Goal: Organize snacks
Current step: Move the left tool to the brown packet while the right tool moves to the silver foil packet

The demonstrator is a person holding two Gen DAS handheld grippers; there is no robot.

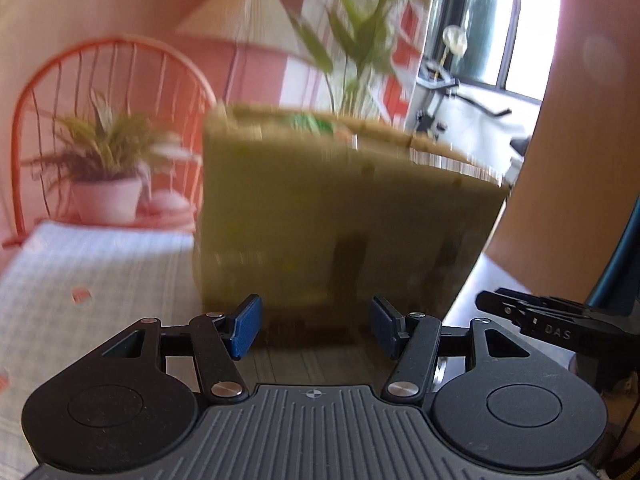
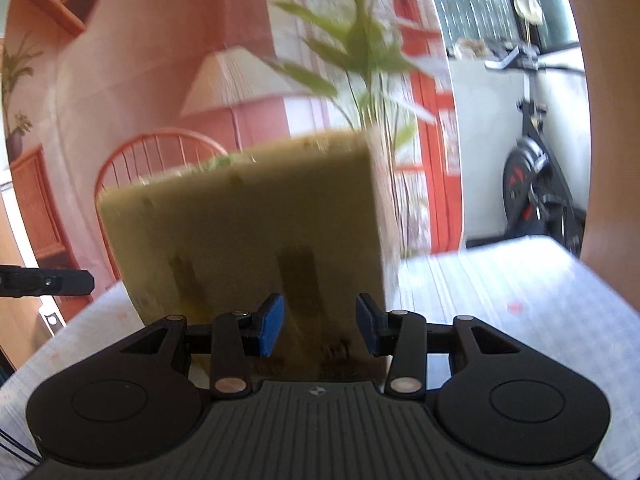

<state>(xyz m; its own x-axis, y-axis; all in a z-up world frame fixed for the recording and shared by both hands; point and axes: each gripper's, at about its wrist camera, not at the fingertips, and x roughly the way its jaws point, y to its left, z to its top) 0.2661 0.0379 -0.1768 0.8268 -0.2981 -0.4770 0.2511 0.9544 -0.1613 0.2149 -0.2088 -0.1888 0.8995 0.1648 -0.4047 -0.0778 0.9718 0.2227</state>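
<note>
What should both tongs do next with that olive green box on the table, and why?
Probably ease both tongs forward toward the box. The left tongs and right tongs stand open and empty just short of its near wall. Green packets seem to show over its rim, so its contents likely need reaching. Both views are blurred, so go slowly.

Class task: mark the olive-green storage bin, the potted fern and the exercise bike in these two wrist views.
Olive-green storage bin (image 1: 320, 208), left wrist view, middle of its near wall.
Potted fern (image 1: 107, 199), left wrist view, front of its pale pot.
Exercise bike (image 2: 524, 176), right wrist view, its black flywheel housing.
</note>
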